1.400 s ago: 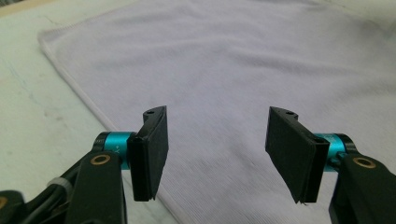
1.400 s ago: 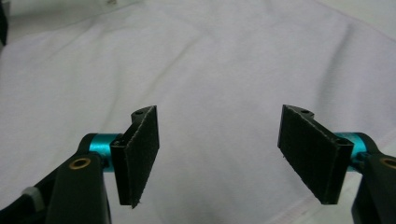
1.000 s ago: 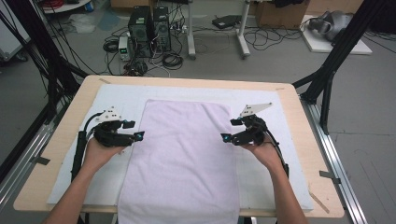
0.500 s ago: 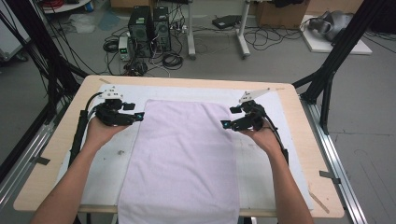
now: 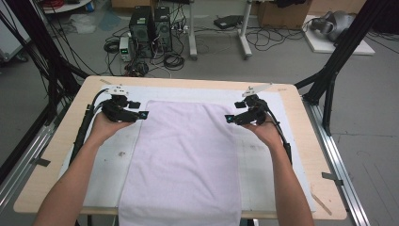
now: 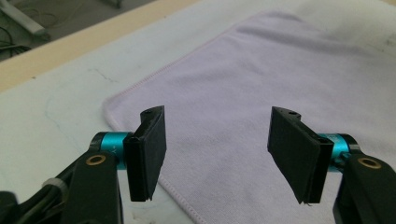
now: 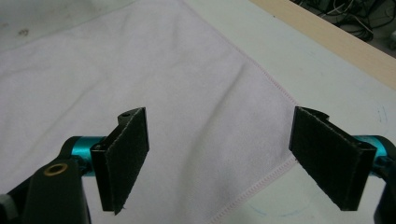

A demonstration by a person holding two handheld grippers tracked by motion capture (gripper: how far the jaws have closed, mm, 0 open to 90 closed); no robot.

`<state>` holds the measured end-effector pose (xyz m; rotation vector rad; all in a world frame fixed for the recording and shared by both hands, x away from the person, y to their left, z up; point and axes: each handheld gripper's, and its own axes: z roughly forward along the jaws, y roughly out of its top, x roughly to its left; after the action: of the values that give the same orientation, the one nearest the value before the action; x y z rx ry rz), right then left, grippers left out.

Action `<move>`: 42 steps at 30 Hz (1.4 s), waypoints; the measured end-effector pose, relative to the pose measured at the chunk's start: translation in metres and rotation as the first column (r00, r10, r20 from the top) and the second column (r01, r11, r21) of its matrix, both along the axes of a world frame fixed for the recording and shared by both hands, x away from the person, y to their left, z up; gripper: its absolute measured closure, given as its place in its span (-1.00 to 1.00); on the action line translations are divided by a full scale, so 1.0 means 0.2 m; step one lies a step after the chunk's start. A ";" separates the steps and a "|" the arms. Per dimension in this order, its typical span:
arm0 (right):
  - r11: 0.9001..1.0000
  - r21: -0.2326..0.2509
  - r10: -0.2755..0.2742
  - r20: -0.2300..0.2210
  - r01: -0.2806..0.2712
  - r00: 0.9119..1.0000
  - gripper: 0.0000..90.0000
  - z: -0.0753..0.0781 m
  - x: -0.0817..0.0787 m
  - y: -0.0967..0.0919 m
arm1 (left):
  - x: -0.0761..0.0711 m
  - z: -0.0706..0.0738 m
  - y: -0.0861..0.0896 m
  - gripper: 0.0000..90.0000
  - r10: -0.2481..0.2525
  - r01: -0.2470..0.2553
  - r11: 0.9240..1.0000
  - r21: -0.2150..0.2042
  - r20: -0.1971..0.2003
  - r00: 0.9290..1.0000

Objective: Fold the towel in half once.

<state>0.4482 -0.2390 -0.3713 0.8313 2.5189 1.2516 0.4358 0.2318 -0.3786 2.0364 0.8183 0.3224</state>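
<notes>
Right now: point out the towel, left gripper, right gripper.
towel [image 5: 186, 155], high view, middle of the cloth.
left gripper [image 6: 217, 154], left gripper view, midway between its open jaws.
right gripper [image 7: 226, 156], right gripper view, midway between its open jaws.

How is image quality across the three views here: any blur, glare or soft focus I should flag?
High view: even light, no glare, faint shadows, slightly soft overall, towel edges readable. Left gripper view: towel corner and stitched hem sharp, the black pads near the lens slightly soft. Right gripper view: hem crisp, mild softness at the table edge; no motion blur in any of them.
</notes>
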 end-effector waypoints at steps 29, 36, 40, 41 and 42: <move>0.986 -0.072 -0.153 -0.075 0.148 0.985 0.63 -0.36 0.08 -0.03 | 0.10 -0.33 -0.04 0.88 0.187 -0.184 0.978 0.099 -0.021 0.982; 0.989 -0.050 -0.148 -0.136 0.143 0.980 0.92 -0.35 0.08 -0.02 | 0.09 -0.32 -0.04 0.96 0.195 -0.191 0.977 0.092 -0.047 0.980; 0.989 -0.036 -0.148 -0.113 0.145 0.982 0.92 -0.31 0.07 -0.04 | 0.08 -0.28 -0.01 0.96 0.181 -0.179 0.981 0.068 -0.025 0.983; 0.988 -0.012 -0.154 -0.108 0.154 0.982 0.92 -0.29 0.07 -0.05 | 0.07 -0.26 -0.01 0.96 0.175 -0.174 0.983 0.062 -0.015 0.984; 0.988 0.027 -0.152 -0.107 0.155 0.983 0.92 -0.26 0.06 -0.06 | 0.06 -0.24 -0.01 0.96 0.163 -0.163 0.985 0.056 -0.004 0.987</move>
<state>0.4610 -0.2518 -0.4243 1.1042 2.4629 1.2356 0.4478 0.2299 -0.4264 2.0277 0.9937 0.4332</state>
